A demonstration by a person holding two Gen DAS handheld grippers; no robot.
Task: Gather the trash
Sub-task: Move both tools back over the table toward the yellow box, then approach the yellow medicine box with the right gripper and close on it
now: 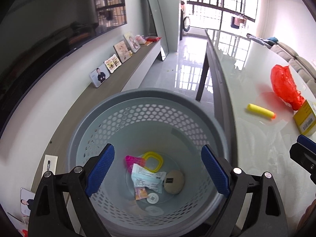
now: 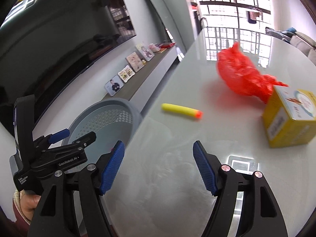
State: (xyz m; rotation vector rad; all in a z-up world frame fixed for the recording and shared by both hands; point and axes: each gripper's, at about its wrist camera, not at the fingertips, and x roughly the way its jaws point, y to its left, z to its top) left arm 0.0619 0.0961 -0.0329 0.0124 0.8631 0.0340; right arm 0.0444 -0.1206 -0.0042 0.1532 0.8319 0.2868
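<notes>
My left gripper hangs open over a grey perforated basket, nothing between its blue pads. On the basket's floor lie a pale blue wrapper, a yellow square ring, a pink piece, a beige stone-like lump and small scraps. My right gripper is open above the glossy white table, empty. Ahead of it lie a yellow foam dart, a crumpled red plastic bag and a yellow box. The same dart, bag and box show in the left wrist view.
The basket stands beside the table's left edge. A long low shelf with framed pictures runs along the wall under a dark screen. A person's hand holds the left gripper's body. Shiny floor leads to barred windows.
</notes>
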